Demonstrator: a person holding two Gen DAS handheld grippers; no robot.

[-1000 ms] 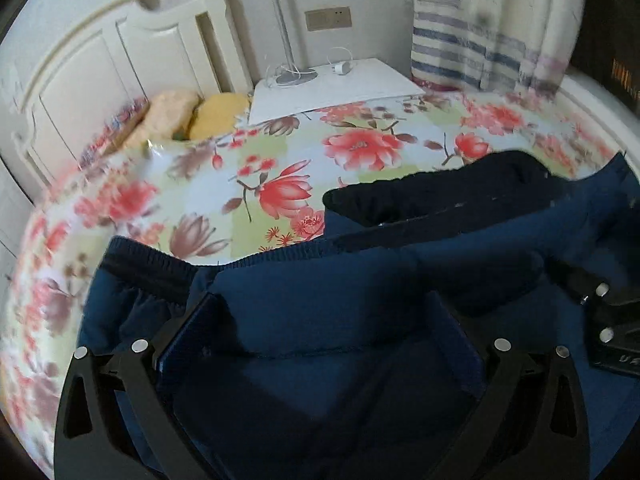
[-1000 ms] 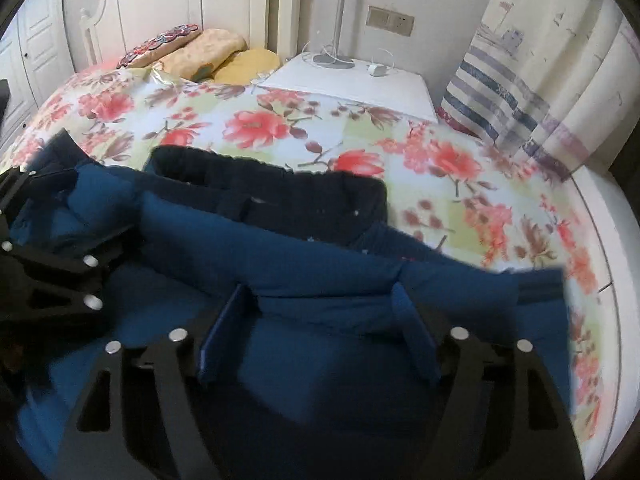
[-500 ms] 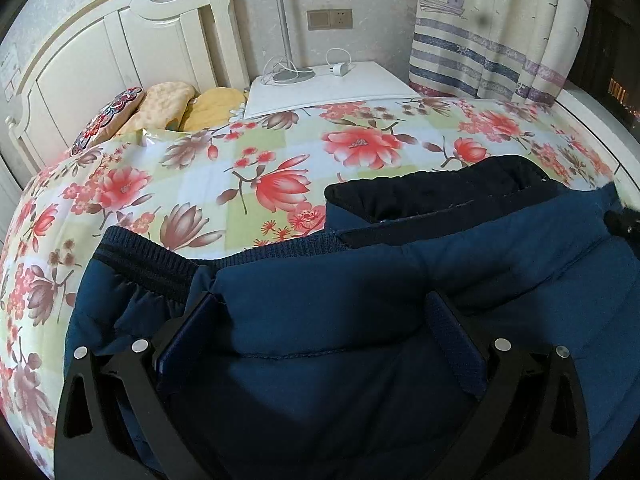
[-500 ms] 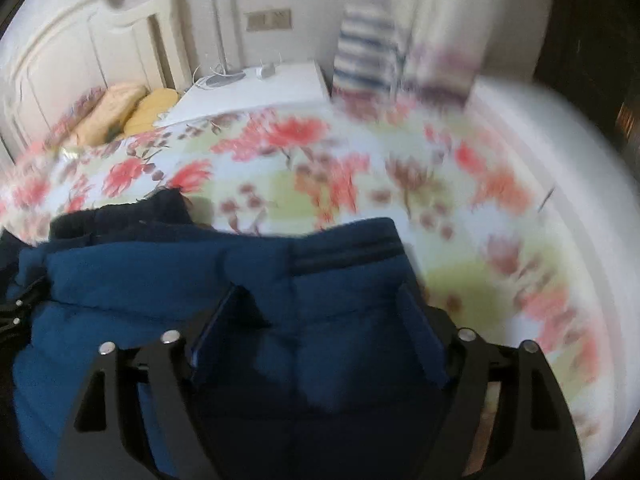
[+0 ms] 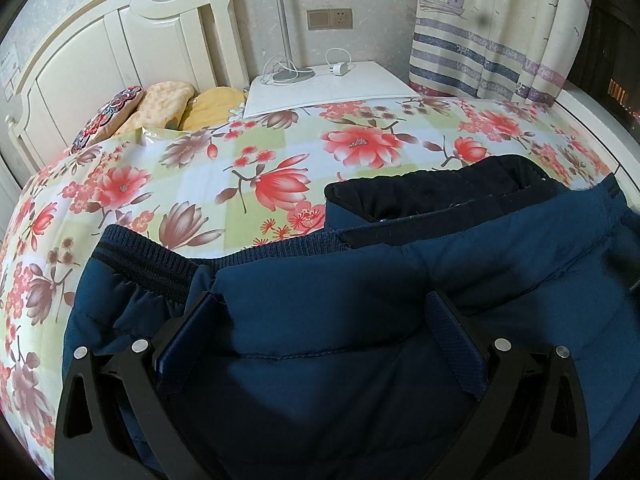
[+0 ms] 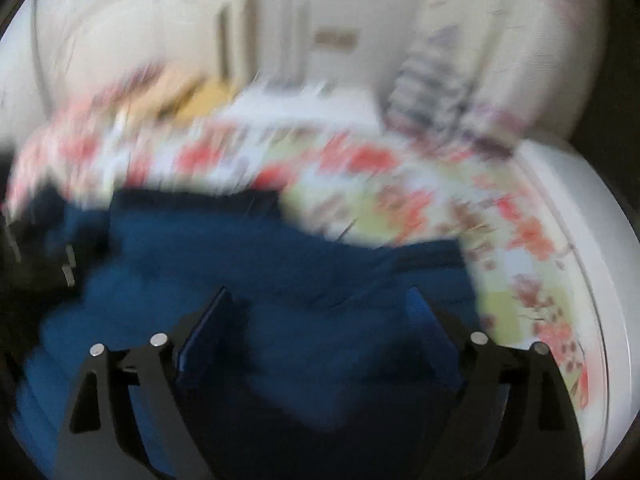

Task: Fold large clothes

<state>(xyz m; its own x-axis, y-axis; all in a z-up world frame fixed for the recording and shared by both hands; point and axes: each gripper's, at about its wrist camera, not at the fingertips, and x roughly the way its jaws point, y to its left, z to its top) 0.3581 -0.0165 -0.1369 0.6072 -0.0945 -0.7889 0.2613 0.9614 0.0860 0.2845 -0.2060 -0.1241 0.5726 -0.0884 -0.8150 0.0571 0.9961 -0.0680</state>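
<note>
A padded blue jacket [image 5: 360, 280] with ribbed hem lay bunched on the flowered bedspread [image 5: 200, 184]. The left gripper [image 5: 320, 328] stood wide, fabric between; grip unclear. The right gripper [image 6: 320, 312] was opening, its view blurred.

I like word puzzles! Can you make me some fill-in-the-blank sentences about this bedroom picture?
1. The puffy jacket is dark ____.
2. The bed cover is printed with red ____.
3. The charger lies on a ____ nightstand.
4. The curtain shows a small ____.

Missing words: blue; flowers; white; boat
</note>
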